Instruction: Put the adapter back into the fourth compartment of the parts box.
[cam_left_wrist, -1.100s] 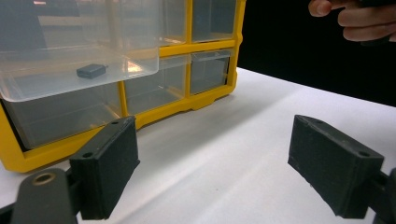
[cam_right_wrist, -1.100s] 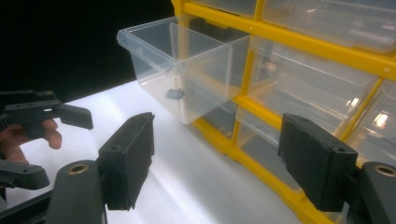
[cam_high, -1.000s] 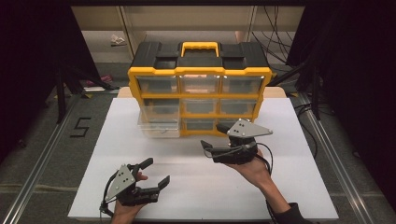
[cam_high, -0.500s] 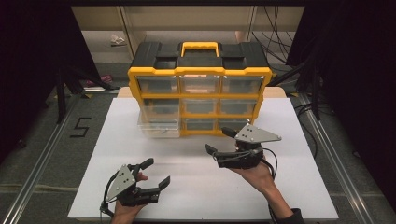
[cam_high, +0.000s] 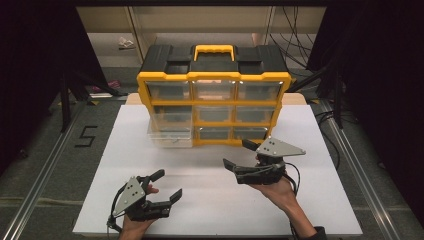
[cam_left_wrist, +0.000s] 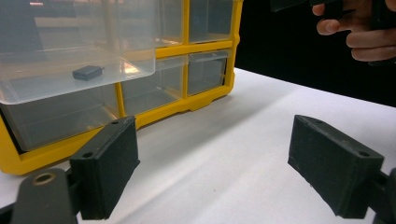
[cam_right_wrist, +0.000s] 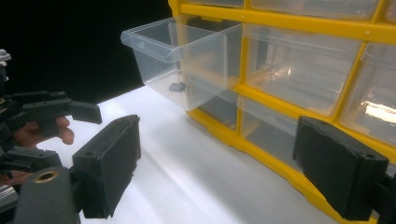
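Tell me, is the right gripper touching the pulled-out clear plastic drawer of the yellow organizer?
Apart. The high view shows bare white table between the right gripper and the clear plastic drawer; its open fingers hold nothing.

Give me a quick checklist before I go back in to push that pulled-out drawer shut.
1. Right claw open, nothing between its jaws: ok.
2. Left claw open and empty, well back from the organizer: ok.
3. Clear drawer pulled out at the cabinet's lower left: ok.
4. Small dark part lies inside the drawer: ok.
5. White table bare between claws and drawer: ok.
6. Drawer sits straight on its runners: cannot tell.
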